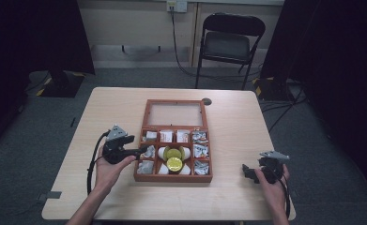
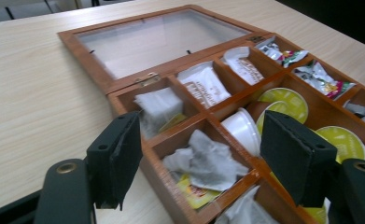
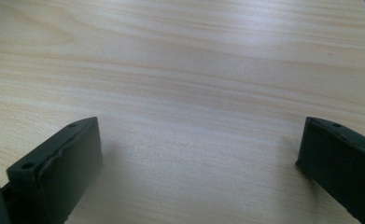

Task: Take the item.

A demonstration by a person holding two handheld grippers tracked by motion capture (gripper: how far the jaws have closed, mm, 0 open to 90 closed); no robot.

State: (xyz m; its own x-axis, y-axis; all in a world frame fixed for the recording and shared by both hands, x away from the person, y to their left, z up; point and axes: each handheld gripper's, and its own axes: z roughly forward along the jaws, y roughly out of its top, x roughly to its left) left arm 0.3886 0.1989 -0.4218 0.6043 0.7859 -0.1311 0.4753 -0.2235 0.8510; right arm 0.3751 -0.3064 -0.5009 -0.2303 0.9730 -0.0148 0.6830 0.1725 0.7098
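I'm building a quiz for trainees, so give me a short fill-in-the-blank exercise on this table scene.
1. The wooden box has its glass lid lying ____.
2. The left hand-held gripper reaches toward the box's ____ column of compartments.
3. The yellow-lidded cups sit in the ____ column.
4. The right hand-held gripper hovers over bare ____.

Missing words: open; left; middle; table

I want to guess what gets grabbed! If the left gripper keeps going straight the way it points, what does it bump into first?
Probably the crumpled tea bag in the wooden box, in the middle compartment of its near column. The left gripper is open and aimed there; depth is uncertain.
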